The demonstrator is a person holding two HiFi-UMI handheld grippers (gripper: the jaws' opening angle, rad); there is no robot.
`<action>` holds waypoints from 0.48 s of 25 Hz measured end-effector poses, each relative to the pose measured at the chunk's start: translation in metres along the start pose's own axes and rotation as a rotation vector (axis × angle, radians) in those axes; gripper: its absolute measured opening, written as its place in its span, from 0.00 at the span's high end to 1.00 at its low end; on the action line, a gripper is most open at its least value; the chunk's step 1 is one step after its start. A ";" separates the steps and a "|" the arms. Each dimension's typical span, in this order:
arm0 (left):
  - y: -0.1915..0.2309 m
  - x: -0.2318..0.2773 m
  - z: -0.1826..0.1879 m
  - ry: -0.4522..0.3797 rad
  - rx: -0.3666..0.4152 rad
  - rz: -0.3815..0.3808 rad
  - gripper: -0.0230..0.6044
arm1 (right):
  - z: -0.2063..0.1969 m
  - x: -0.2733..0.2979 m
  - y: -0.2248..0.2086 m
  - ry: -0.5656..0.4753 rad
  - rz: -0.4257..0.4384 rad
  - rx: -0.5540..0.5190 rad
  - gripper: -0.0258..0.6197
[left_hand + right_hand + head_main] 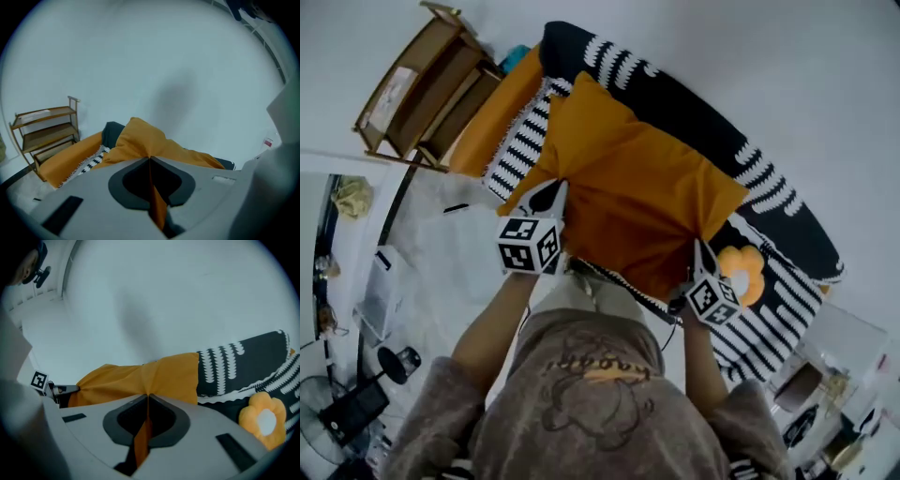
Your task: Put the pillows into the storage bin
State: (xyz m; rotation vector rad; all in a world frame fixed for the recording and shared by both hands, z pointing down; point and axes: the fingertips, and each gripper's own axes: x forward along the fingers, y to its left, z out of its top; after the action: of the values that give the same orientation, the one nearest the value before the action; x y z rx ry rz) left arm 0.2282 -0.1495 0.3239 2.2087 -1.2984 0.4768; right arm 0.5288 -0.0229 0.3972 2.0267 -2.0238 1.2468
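Note:
A large orange pillow (637, 192) hangs in front of me, held up by both grippers at its near edge. My left gripper (551, 190) is shut on the pillow's left corner, and orange fabric (157, 206) runs pinched between its jaws. The right gripper (701, 248) is shut on the right corner, with cloth (142, 441) clamped the same way. A second orange pillow (492, 117) lies at the sofa's far left end. A black-and-white patterned pillow (773, 211) and a flower-shaped cushion (747, 269) lie to the right. No storage bin shows in any view.
A wooden shelf rack (417, 89) stands beyond the sofa's left end. A black-and-white striped throw (520, 145) covers the seat. A fan (323, 417) and small items sit on the floor at lower left. Clutter fills the lower right corner (834, 412).

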 end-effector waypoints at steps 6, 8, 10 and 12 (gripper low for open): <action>0.111 -0.123 0.009 -0.129 -0.149 0.215 0.95 | -0.002 0.049 0.148 0.107 0.223 -0.168 0.95; 0.149 -0.167 0.003 -0.170 -0.205 0.287 0.95 | -0.010 0.062 0.202 0.141 0.291 -0.226 0.95; 0.183 -0.212 -0.006 -0.203 -0.257 0.337 0.95 | -0.026 0.065 0.255 0.171 0.345 -0.271 0.95; 0.218 -0.262 -0.021 -0.236 -0.312 0.391 0.95 | -0.049 0.067 0.310 0.206 0.407 -0.317 0.95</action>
State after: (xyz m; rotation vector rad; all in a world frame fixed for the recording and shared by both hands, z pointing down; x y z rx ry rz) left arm -0.0883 -0.0419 0.2561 1.7952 -1.8086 0.1377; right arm 0.2310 -0.1023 0.3095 1.3386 -2.4147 1.0375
